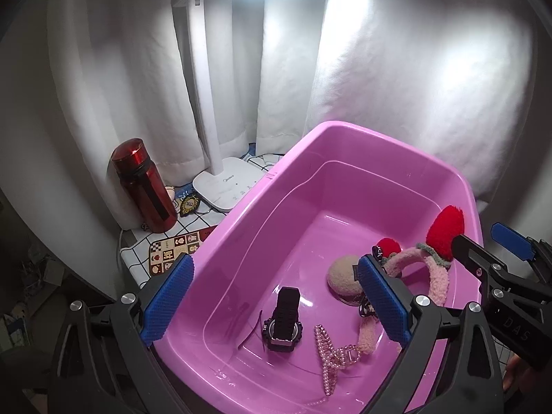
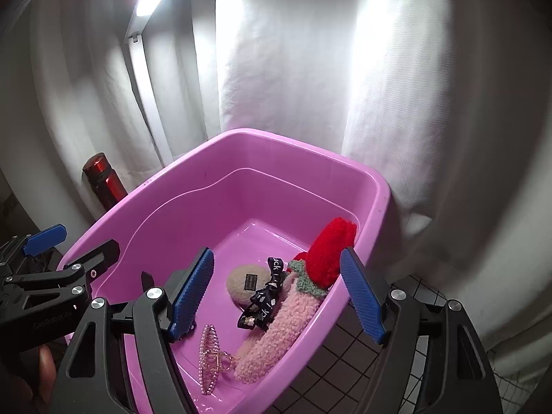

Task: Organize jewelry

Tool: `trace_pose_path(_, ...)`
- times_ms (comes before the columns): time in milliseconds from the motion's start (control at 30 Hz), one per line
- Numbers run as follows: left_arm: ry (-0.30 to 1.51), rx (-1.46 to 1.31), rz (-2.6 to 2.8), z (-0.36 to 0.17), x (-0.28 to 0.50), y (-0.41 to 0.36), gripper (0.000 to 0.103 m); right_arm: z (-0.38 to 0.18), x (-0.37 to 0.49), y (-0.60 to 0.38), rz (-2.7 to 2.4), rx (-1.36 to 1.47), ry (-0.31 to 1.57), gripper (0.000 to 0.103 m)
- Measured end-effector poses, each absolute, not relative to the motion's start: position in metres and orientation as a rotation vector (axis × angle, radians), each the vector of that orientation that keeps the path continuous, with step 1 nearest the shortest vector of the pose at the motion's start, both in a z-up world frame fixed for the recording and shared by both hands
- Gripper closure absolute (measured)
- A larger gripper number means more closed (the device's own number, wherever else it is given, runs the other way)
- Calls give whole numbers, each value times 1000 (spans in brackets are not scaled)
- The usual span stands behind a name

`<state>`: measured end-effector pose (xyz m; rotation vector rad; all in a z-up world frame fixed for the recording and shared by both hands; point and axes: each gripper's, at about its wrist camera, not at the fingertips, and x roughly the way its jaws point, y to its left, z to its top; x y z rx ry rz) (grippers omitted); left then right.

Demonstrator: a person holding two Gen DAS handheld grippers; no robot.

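Over the pink tub (image 1: 262,207) both grippers hang tilted down toward its floor, and neither one holds anything. The left gripper (image 1: 276,305) has its fingers spread wide, with the black watch (image 1: 283,321) lying on the tub floor in the gap between them, untouched. The right gripper (image 2: 276,298) also stands well apart in its fingers, framing the fuzzy pink headband (image 2: 276,331) with its red knitted strawberry (image 2: 327,250), yet no pad presses on it.

All the pieces in sight already sit inside the tub: the watch near the left wall, a pearl hair claw (image 1: 329,355) just beside it, a round beige plush clip (image 2: 245,284), a black printed ribbon (image 2: 267,291) draped over the headband, and the headband leaning against the right wall. To judge by this, the placing step looks finished or close to it, with both pairs of fingers released over the tub.

Any next move would call for lifting both grippers straight up and clear of the rim without snagging the ribbon or the headband's loop, then looking over the bench for pieces left outside; none is visible here. A red bottle (image 1: 145,189) and a white lamp base (image 1: 227,181) stand beyond the tub, well apart from it.
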<state>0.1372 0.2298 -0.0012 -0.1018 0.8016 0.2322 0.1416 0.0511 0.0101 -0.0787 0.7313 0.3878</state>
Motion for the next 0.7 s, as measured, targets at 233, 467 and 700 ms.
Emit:
trace_pose_path(233,822,-91,262,-1,134,232,8,11,138,51,387,-78,726,31)
trace_pose_path(467,825,-97,277,1,127,234,8,11,129,49,388,-78,717,31)
trace_pose_path(700,824,-104,280,3,124,235,8,16,123,46,387,-77,705,31)
